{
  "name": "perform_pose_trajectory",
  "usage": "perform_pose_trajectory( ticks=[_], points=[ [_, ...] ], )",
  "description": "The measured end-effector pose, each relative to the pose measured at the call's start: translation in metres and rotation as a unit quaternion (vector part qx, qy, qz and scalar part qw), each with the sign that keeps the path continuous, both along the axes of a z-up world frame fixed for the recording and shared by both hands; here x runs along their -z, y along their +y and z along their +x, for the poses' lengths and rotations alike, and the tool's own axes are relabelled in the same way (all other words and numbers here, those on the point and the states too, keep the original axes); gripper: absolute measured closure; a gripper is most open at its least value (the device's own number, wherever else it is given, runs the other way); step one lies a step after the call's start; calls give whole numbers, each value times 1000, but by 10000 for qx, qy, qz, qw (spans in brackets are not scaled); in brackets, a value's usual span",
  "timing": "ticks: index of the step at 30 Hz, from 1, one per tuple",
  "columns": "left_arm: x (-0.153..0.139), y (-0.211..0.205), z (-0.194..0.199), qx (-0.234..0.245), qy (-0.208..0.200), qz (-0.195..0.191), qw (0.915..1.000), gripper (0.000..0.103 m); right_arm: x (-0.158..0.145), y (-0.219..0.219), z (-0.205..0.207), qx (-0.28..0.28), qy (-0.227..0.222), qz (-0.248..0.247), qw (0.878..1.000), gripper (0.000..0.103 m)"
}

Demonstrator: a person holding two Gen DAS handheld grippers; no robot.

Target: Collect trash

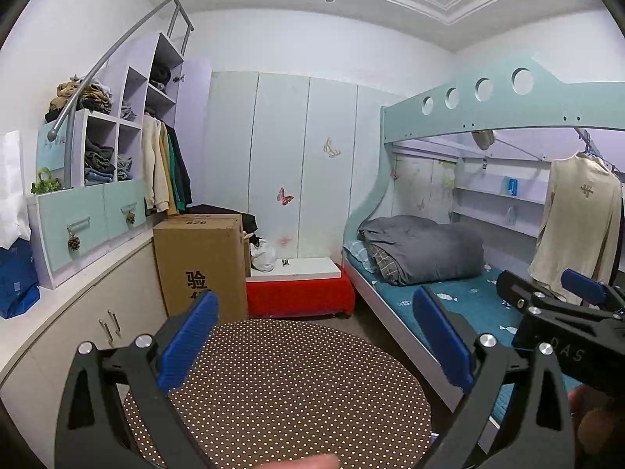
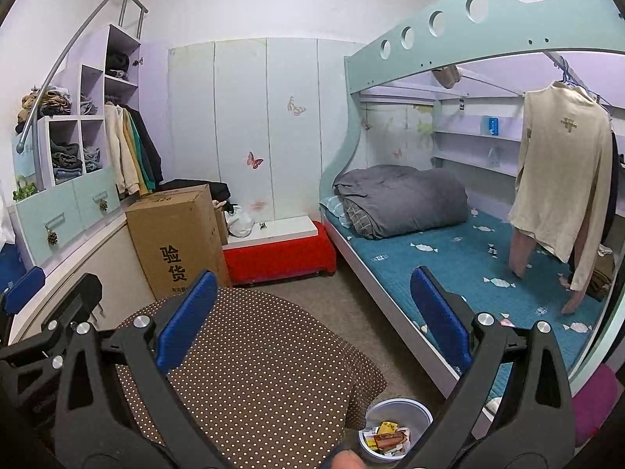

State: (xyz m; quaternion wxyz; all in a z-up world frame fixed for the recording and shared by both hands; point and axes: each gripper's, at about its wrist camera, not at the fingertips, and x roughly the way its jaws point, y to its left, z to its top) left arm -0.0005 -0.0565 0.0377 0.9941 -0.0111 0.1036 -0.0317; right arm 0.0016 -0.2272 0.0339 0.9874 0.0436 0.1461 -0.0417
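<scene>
Both grippers, left (image 1: 314,338) and right (image 2: 312,318), gape wide and empty over the dotted table (image 2: 254,359). The bin (image 2: 394,435) stands upright beside it, mouth up, holding wrappers (image 2: 386,437).

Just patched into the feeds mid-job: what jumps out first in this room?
Both grippers, left gripper and right gripper, hang with jaws open and holding nothing over a round table with a brown polka-dot cloth. Right of the table on the floor stands a white bin with wrappers inside. Beyond, a large cardboard box sits left beside a red bench, with a teal bunk bed on the right.
</scene>
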Motion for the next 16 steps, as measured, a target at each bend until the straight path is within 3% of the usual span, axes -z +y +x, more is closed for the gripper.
perform_pose_trajectory(
  ticks=[16],
  points=[
    [-3, -2, 4, -153, 9, -9, 9999, 5, -1, 5, 5, -64, 20, 40, 10000, 6]
  ],
)
